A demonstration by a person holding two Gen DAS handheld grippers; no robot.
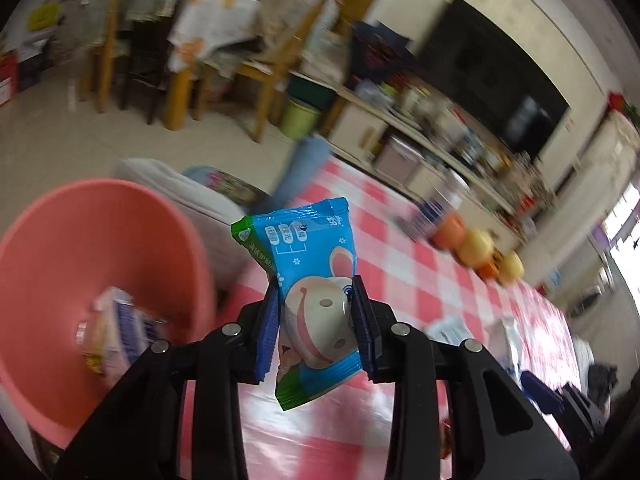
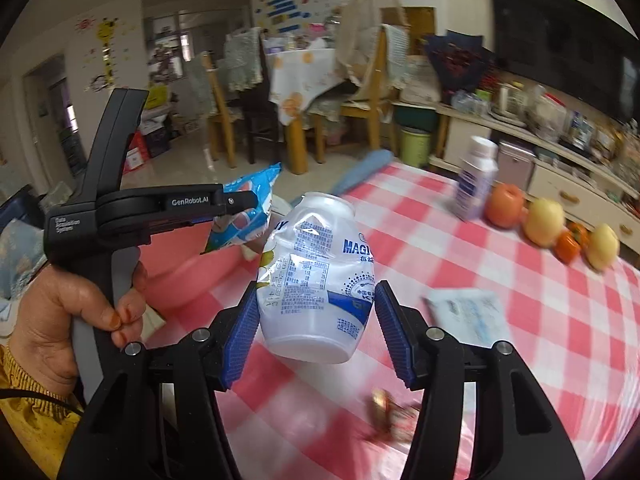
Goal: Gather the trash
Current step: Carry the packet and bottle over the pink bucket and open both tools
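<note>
My left gripper (image 1: 318, 320) is shut on a blue and green snack packet (image 1: 308, 264), held in the air beside the pink basin (image 1: 48, 240). The basin holds a purple and white wrapper (image 1: 116, 328). From the right wrist view, the left gripper (image 2: 240, 204) holds the same packet (image 2: 248, 196) over the pink basin (image 2: 180, 268). My right gripper (image 2: 316, 328) is shut on a crumpled white plastic bottle (image 2: 316, 280), lifted above the red-checked table (image 2: 520, 320). Its base points toward the camera.
On the table lie a flat white and blue packet (image 2: 468, 312), a small red-gold wrapper (image 2: 392, 412), an upright white bottle (image 2: 476, 176) and a row of fruit (image 2: 548, 224). Chairs, a green bin (image 2: 416, 144) and a TV cabinet stand beyond. A hand (image 2: 52, 312) grips the left handle.
</note>
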